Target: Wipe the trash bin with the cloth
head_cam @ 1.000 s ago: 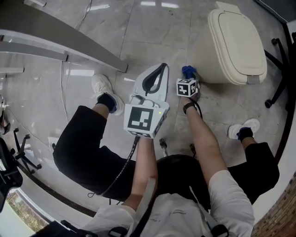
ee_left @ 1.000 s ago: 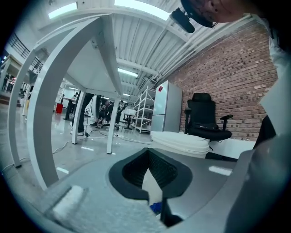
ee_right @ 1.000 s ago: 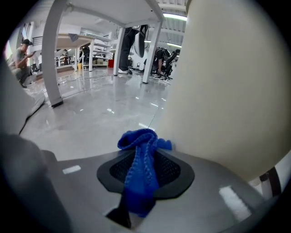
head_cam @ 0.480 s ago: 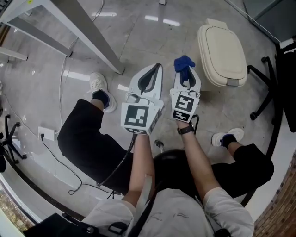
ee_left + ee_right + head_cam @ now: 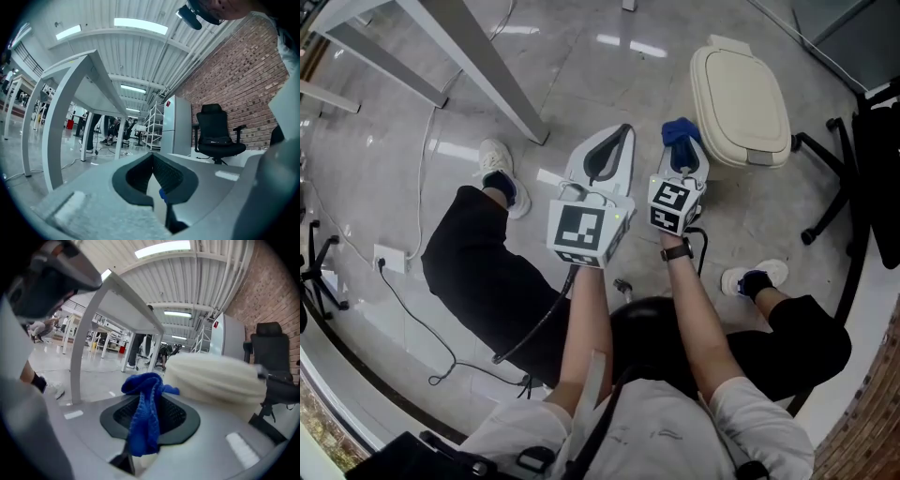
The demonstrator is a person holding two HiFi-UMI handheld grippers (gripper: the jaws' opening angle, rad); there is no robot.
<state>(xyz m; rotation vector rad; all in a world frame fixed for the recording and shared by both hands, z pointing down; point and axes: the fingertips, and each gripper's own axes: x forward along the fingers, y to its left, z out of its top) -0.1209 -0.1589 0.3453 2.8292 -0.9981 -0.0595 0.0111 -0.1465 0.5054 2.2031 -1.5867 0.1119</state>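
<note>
floor: glossy grey stone-look tiles (image 5: 609, 75) | upper right: cream plastic trash bin (image 5: 741, 94) stands on it, lid shut | near it: black office-chair base (image 5: 821, 147) | upper left: white metal table legs (image 5: 492, 75) | left: white socket block (image 5: 391, 258) | my white sneakers (image 5: 495, 164) planted apart

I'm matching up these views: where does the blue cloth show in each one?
Head view: blue cloth upper centre, at the right gripper's tip, left of the trash bin.
Left gripper view: not in it.
Right gripper view: blue cloth centre, pinched between the jaws.
Shared landmark: the white table.
</note>
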